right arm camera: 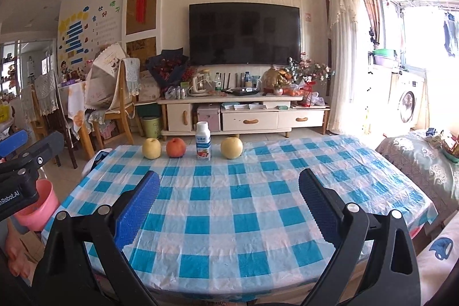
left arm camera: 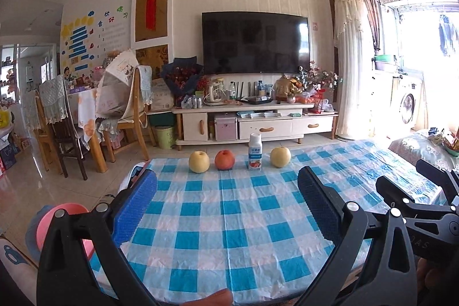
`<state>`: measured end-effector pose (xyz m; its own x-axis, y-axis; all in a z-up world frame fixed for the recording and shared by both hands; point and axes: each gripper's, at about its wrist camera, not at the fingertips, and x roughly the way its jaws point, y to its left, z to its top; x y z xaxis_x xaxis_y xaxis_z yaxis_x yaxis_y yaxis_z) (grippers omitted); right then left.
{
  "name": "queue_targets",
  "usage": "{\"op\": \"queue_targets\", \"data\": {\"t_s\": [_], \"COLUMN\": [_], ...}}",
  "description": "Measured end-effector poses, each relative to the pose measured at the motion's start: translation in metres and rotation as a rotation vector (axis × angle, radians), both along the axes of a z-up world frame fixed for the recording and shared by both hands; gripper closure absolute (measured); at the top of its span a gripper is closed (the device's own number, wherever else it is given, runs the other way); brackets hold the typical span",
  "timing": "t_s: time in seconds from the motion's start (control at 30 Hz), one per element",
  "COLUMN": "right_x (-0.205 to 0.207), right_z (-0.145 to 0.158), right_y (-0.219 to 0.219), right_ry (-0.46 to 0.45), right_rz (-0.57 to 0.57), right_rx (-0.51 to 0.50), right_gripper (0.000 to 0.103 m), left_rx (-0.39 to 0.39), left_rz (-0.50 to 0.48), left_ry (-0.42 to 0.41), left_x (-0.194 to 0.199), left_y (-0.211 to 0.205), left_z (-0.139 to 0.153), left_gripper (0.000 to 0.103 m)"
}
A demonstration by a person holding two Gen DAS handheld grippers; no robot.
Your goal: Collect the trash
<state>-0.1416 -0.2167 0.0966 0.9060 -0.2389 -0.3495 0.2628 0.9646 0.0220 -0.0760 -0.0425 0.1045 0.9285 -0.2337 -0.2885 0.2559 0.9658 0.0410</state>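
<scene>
**Both hand-held grippers spread, holding nothing**

L to R along far tabletop (right arm camera: pixel 258 220) edge: yellow apple (right arm camera: pixel 151 148), red apple (right arm camera: pixel 176 147), yogurt bottle (right arm camera: pixel 203 141), yellow pear (right arm camera: pixel 231 148). Left hand-held gripper (left arm camera: pixel 226 208) & right hand-held gripper (right arm camera: pixel 229 208) wide apart, above near side. Pink bin (right arm camera: pixel 37 205) off left edge.

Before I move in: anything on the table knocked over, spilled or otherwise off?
Nothing stands out. The small bottle stands upright at the far edge of the table, in a neat row with two yellow fruits and a red one, all apart. No spill shows. Both grippers are open and empty.
</scene>
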Motion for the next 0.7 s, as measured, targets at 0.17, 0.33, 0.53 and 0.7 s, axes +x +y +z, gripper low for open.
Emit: {"op": "queue_targets", "data": {"t_s": [0.17,0.33,0.53,0.7], "right_x": [-0.017,-0.027,-0.031,-0.030], "right_z": [0.012,0.018,0.020,0.018], "right_y": [-0.004,-0.003,-0.005,-0.006], "right_ry": [-0.040,-0.064,-0.070,-0.062], "right_rz": [-0.028,-0.039,-0.046,-0.054], "right_rx": [-0.022,-0.036,-0.030,-0.032], "right_gripper": [0.006,0.006,0.006,0.006], "left_rx": [-0.011,-0.001,0.006,0.011], "left_rz": [-0.015,-0.014,-0.015,-0.016], "left_ry": [-0.026,-0.040,-0.048,-0.048], "left_x": [-0.015,-0.024,-0.027,-0.029], "left_y": [-0.007,-0.012,-0.015,-0.016], "left_z": [0.008,0.010,0.011,0.012], "left_gripper": [0.004,0.004,0.004,0.004]}}
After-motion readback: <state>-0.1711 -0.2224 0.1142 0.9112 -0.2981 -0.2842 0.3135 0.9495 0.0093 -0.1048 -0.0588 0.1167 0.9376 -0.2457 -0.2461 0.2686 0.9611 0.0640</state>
